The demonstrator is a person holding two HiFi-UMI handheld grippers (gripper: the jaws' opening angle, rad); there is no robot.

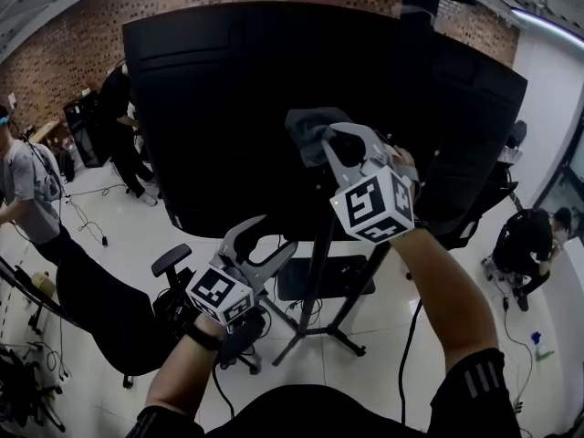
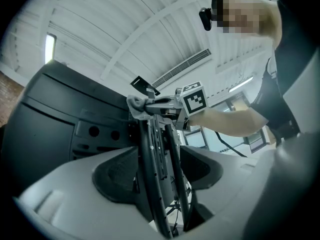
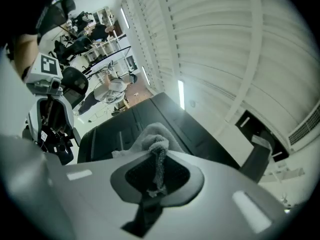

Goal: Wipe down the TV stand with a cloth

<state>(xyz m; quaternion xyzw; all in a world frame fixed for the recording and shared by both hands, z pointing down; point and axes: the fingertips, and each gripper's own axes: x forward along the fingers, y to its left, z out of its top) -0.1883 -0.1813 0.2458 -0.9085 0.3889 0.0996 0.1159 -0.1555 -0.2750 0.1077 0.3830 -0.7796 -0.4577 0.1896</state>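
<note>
Crumpled grey cloth (image 1: 308, 124) held high at the black metal TV stand (image 1: 316, 272)

The right claw (image 1: 330, 142) is pressed together on the cloth, up by the stand's column behind the big black television (image 1: 237, 80). The left claw (image 1: 267, 241), lower and nearer, stands spread and pinches nothing. A good wipe likely needs the cloth pressed flat and drawn steadily down the column.

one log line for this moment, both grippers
right gripper: shut on cloth | cloth: up by tv back | left gripper: open, stand post between fingers | contact with post: unclear
</note>
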